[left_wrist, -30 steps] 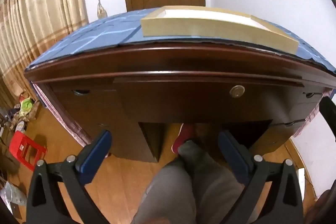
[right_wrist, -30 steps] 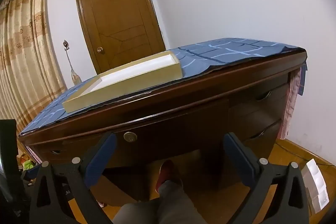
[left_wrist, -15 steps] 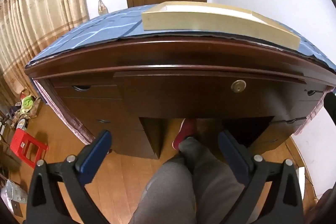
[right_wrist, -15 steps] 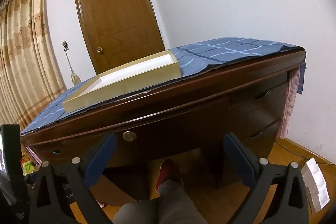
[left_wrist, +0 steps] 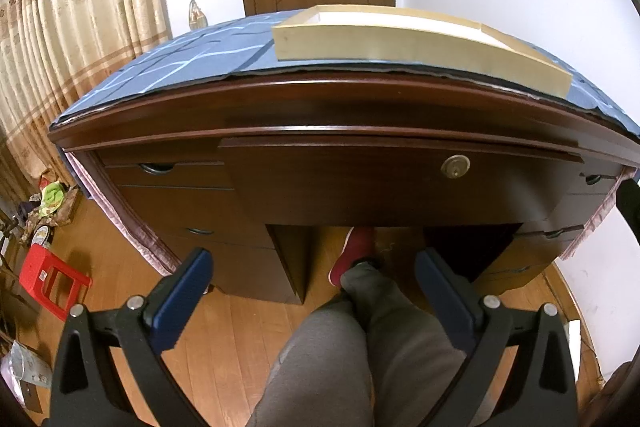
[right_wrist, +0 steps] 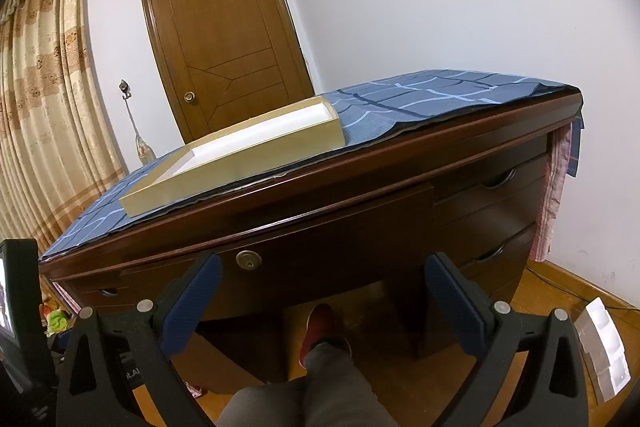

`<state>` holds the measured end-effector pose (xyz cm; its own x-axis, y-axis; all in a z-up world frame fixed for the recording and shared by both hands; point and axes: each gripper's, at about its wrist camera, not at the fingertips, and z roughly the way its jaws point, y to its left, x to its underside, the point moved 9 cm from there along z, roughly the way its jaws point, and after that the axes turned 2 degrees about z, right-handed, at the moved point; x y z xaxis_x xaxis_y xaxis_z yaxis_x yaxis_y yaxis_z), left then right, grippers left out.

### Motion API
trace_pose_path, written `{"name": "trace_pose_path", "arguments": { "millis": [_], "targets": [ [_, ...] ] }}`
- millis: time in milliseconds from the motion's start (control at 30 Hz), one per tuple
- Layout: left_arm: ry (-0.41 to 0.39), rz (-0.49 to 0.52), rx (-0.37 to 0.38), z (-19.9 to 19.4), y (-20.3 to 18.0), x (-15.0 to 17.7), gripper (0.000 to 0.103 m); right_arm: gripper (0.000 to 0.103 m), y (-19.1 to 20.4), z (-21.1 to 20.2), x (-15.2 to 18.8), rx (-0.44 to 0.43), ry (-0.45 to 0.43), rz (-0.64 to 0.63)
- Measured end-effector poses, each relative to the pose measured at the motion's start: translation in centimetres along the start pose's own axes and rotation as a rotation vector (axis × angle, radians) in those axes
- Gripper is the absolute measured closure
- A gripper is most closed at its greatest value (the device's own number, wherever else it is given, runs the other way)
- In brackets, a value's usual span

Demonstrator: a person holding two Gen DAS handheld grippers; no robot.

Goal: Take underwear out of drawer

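A dark wooden desk fills both views. Its wide centre drawer point(left_wrist: 380, 183) point(right_wrist: 320, 259) is closed and carries a round brass lock point(left_wrist: 455, 166) point(right_wrist: 248, 259). No underwear shows anywhere. My left gripper point(left_wrist: 312, 267) is open and empty, held in front of and below the centre drawer. My right gripper point(right_wrist: 322, 273) is open and empty too, level with the drawer front near the lock. On the blue patterned cloth point(left_wrist: 192, 55) point(right_wrist: 420, 95) covering the desktop rests a shallow pale wooden tray point(left_wrist: 400, 43) point(right_wrist: 240, 159) with a white inside.
Closed side drawers stand at the left point(left_wrist: 176, 175) and right point(right_wrist: 492, 195). A person's grey trouser leg point(left_wrist: 360, 339) and red shoe point(left_wrist: 354, 253) reach under the desk. A red stool point(left_wrist: 52, 279) and clutter sit on the floor at left. A door point(right_wrist: 224, 39) and curtains point(left_wrist: 80, 19) stand behind.
The left gripper has dropped and tilted, so the desk front sits higher and nearer in its view. The right gripper has barely moved. Both stay open.
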<state>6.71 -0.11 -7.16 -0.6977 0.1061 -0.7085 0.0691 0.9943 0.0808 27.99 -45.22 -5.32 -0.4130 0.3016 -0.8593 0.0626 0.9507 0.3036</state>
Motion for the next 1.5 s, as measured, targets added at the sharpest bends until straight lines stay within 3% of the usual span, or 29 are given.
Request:
{"name": "trace_pose_path", "arguments": {
  "millis": [1500],
  "targets": [
    [0.004, -0.005, 0.005, 0.17, -0.08, 0.06, 0.001, 0.001, -0.12, 0.28, 0.22, -0.003, 0.007, 0.007]
  ]
}}
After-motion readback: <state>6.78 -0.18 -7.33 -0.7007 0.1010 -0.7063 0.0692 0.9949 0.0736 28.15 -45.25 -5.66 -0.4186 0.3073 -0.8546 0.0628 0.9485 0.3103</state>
